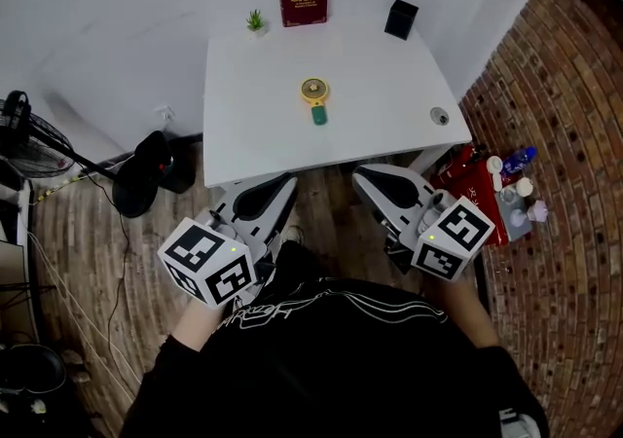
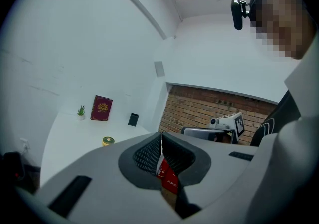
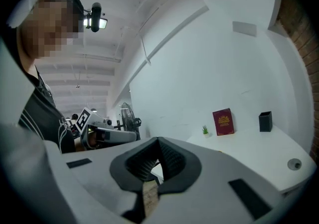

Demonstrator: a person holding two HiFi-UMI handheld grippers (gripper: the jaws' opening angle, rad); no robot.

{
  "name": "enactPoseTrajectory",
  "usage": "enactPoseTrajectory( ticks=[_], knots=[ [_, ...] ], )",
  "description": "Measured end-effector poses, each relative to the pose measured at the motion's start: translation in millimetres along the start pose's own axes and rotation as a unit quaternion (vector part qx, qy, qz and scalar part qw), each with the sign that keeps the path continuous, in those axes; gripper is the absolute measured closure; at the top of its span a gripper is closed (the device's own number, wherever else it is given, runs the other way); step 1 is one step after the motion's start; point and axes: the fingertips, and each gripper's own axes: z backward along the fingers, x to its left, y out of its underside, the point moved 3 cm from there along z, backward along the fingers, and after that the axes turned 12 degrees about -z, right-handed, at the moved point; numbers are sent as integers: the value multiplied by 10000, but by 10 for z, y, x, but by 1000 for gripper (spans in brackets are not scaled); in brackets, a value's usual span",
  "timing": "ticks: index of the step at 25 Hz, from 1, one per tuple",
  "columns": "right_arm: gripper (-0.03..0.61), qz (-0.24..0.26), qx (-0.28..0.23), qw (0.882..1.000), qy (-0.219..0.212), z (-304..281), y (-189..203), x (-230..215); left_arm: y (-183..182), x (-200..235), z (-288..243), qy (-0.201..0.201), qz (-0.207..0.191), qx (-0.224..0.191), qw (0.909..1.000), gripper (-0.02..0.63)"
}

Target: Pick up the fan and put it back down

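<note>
Claws are both pressed together and empty: left claw (image 1: 273, 191) and right claw (image 1: 382, 183) hang before the near edge of the bench (image 1: 389, 125). The fan (image 1: 313, 97) lies mid-bench, far ahead between them, with its handle pointing near. The left claw seems slightly nearer.

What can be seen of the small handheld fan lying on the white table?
The handheld fan is small, with a round yellow head, a pale hub at its centre and a short teal handle; it looks like plastic. It lies flat near the middle of the white table, head toward the wall and handle toward the person. Only the tabletop touches it. Whether it is running cannot be told.
</note>
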Motion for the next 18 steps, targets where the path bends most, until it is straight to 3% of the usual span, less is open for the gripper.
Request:
enactPoseTrajectory(
  ticks=[18],
  knots=[
    [577,48,-88,9999,90,272,0,-3,30,-220,-65,-11,-104,69,9999,580]
  ],
)
